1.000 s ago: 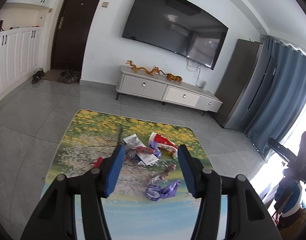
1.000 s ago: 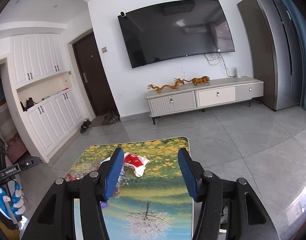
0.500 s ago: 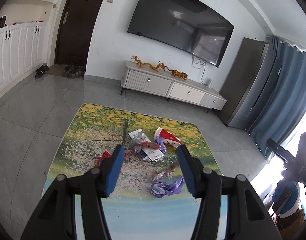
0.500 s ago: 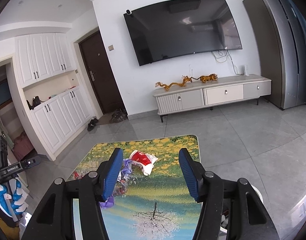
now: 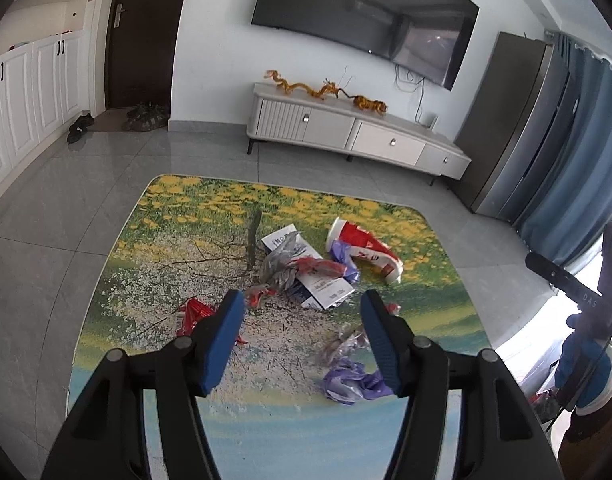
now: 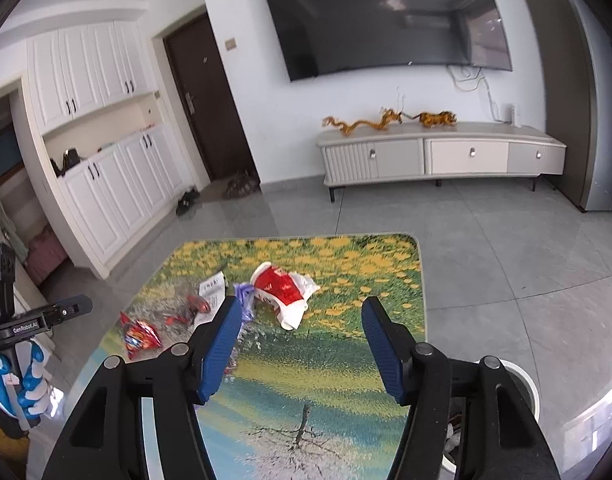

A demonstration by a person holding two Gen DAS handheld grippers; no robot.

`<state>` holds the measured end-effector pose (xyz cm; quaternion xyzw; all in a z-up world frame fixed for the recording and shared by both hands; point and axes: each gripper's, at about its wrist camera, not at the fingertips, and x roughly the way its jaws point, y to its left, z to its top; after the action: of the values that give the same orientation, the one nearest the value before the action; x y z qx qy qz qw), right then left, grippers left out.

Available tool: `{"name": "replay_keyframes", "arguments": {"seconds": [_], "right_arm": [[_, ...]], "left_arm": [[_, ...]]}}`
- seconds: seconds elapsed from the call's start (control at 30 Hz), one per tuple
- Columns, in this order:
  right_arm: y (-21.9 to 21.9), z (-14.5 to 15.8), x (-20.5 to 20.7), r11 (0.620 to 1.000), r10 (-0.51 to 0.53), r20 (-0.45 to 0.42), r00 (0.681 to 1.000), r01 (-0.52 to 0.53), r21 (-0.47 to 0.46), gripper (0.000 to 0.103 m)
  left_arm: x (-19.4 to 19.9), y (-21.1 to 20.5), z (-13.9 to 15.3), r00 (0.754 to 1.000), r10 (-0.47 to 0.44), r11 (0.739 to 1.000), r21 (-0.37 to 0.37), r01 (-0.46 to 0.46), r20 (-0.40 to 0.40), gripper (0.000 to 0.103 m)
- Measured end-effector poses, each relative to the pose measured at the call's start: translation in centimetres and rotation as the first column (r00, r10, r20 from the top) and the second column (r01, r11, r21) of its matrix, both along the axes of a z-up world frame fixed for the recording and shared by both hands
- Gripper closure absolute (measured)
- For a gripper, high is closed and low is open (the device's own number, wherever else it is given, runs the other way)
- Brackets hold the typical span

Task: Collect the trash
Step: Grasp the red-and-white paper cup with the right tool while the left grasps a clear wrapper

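Above the bench (image 5: pixel 117 280) strewn with wrappers (image 5: pixel 301 272), the left claw (image 5: pixel 299 308) and right claw (image 6: pixel 299 314) have just been opening, both empty.

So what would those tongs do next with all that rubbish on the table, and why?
Probably ease the left tongs down onto the crumpled purple wrapper, the scrap nearest them. Both pairs have just been opening and hold nothing, while the red and white bag, the leaflet and other wrappers lie uncollected on the table. A white bin waits beside it.
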<state>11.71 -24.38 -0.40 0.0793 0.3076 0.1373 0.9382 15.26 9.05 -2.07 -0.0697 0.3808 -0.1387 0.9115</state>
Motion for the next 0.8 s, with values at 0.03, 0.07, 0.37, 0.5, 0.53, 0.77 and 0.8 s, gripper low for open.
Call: {"name": "replay_keyframes", "arguments": {"seconds": [0.03, 0.07, 0.37, 0.5, 0.53, 0.77, 0.8], "right_arm": [[0.4, -0.4, 0.6, 1.000, 0.010, -0.011, 1.000, -0.010, -0.007, 0.043], [0.7, -0.9, 1.3, 1.000, 0.021, -0.023, 1.000, -0.021, -0.015, 0.043], [4.3, -4.8, 7.3, 0.986, 0.122, -0.120, 0.985, -0.135, -0.100, 0.039], [6.8, -6.6, 9.8, 0.965, 0.181, -0.157, 0.971, -0.206, -0.160, 0.037], [7.3, -7.2, 10.5, 0.959, 0.192, -0.167, 0.967, -0.221, -0.176, 0.036], [9.0, -9.9, 13.8, 0.938, 0.221, -0.210, 0.952, -0.266, -0.221, 0.036], [9.1, -10.1, 14.0, 0.937, 0.224, -0.213, 0.951, -0.270, -0.222, 0.036]], "left_arm": [[0.4, 0.0, -0.3, 1.000, 0.001, 1.000, 0.003, -0.001, -0.007, 0.044], [0.9, 0.0, -0.7, 1.000, 0.003, 1.000, 0.007, -0.003, -0.016, 0.044], [5.2, -0.8, -1.9, 0.998, 0.030, 0.998, 0.057, -0.026, -0.061, 0.044], [7.6, -1.2, -2.1, 0.994, 0.032, 0.999, 0.017, -0.030, -0.109, 0.044], [8.1, -1.4, -2.2, 0.992, 0.034, 0.999, 0.013, -0.033, -0.119, 0.044], [11.3, -2.2, -3.9, 0.980, 0.075, 0.997, -0.007, -0.077, -0.182, 0.044], [11.8, -2.2, -4.2, 0.977, 0.086, 0.996, -0.014, -0.091, -0.194, 0.044]]}}
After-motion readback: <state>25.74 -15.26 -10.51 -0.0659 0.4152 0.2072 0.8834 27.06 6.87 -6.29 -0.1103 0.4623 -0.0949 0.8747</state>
